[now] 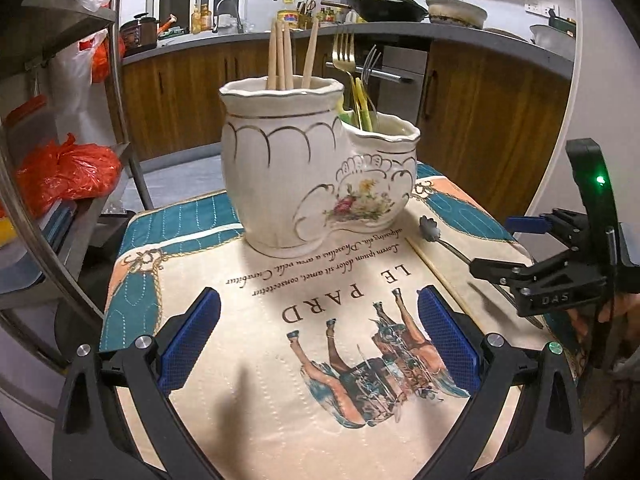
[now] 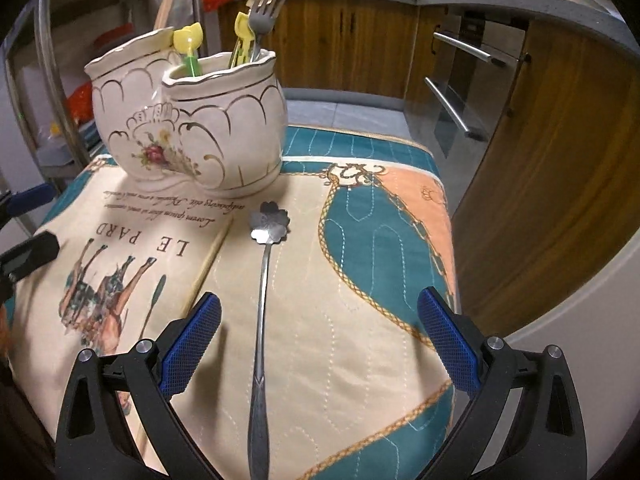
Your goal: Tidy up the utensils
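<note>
A white ceramic utensil holder [image 1: 304, 168] with two joined pots stands on a printed cloth [image 1: 280, 380]. Its taller pot holds wooden chopsticks [image 1: 282, 56]; the lower pot holds forks [image 1: 345, 56] and yellow-green picks. A silver spoon with a flower-shaped bowl [image 2: 262, 300] lies flat on the cloth, and a single chopstick [image 2: 208, 268] lies left of it. My right gripper [image 2: 320, 336] is open over the spoon's handle, which passes between the fingers without touching the pads. My left gripper [image 1: 320, 336] is open above bare cloth, in front of the holder [image 2: 188, 128]. The right gripper [image 1: 552, 276] also shows at the left view's right edge.
The cloth [image 2: 360, 280] covers a small table whose far and right edges drop to the floor. Wooden kitchen cabinets [image 2: 540, 160] and an oven [image 2: 456, 92] stand beyond. A metal shelf with red bags [image 1: 68, 172] is at the left.
</note>
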Available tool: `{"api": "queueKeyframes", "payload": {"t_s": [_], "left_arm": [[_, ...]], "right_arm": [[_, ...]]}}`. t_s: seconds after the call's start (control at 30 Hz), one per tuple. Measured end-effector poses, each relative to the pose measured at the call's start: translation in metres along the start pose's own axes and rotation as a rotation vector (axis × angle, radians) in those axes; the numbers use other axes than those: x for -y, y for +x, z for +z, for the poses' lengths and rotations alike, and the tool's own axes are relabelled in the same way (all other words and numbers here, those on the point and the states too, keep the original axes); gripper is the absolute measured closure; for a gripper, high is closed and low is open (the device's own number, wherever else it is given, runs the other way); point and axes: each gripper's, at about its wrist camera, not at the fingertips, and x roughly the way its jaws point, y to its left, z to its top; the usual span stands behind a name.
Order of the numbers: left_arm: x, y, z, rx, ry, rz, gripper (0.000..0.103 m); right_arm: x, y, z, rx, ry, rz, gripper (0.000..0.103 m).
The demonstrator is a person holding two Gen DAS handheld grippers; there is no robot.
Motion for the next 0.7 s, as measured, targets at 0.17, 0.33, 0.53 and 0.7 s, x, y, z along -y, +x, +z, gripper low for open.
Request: {"api": "queueKeyframes", "payload": {"t_s": [0.17,0.33,0.53,0.7], "left_arm": [[0.003,0.002,0.000,-0.007,0.005,0.000,0.006],[0.003,0.002,0.001,-0.010,0.002,-0.003,0.006],[0.006,0.002,0.001,-0.011,0.006,-0.011,0.006],[0.010,0.001,0.000,-0.013,0.009,-0.018,0.006]], "right_arm": [[-0.002,0.003,0.003,-0.008,0.002,0.016,0.005],[-0.003,0.003,0.004,-0.008,0.000,0.035,0.010],[-0.008,0.008,0.004,-0.033,-0.014,0.068,0.041],[-0.013,0.008,0.007,-0.032,-0.033,0.096,0.067]]}}
